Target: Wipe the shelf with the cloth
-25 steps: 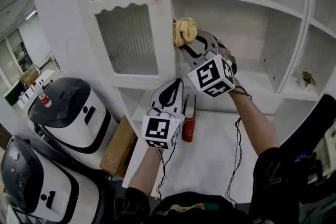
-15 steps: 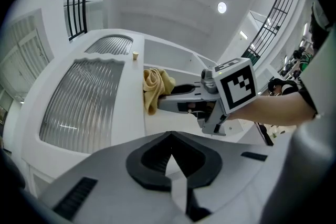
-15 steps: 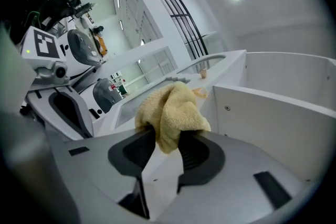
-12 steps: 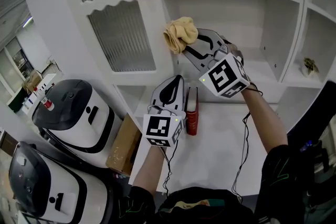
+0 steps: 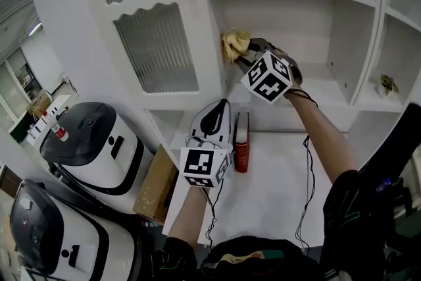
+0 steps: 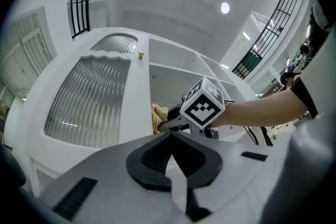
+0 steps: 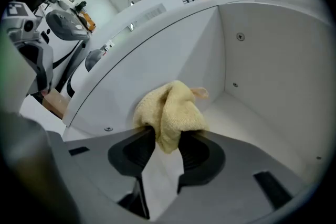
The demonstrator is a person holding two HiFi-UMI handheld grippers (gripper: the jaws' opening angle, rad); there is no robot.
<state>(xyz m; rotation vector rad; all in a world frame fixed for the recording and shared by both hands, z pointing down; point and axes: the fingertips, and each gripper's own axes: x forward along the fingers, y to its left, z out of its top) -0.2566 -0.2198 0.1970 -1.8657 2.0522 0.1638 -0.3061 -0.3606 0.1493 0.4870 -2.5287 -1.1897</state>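
- Two grippers are at work, and only one carries anything: our right gripper (image 5: 239, 56) has its jaws pinched on the yellow cloth (image 5: 234, 45), which bunches out beyond the tips.
- Its own view shows the same. The cloth (image 7: 170, 112) is wedged between the dark pads of the right gripper (image 7: 167, 140), with a loose fold sticking up.
- That cloth sits at the left end of the open compartment, close against the side wall by the glass-fronted door (image 5: 155, 43), with the shelf (image 5: 320, 94) running off to the right.
- From these views we cannot tell whether the cloth is pressing on the white board (image 7: 247, 126) or hanging just above it.
- Our left gripper (image 5: 221, 104) waits lower down over the white counter (image 5: 276, 191), just beside a red upright object (image 5: 241, 145).
- In its own view the left gripper (image 6: 169, 136) has its jaws together with nothing between them.
- We judge the step in hand to be the start of a wiping stroke, with the cloth brought into the corner and most of the shelf yet to be covered.
- Next we would need to press the cloth flat onto the board and draw it rightward along the shelf.
- We would need to keep the grip firm so the bunch does not slip out, and steer clear of the back wall.
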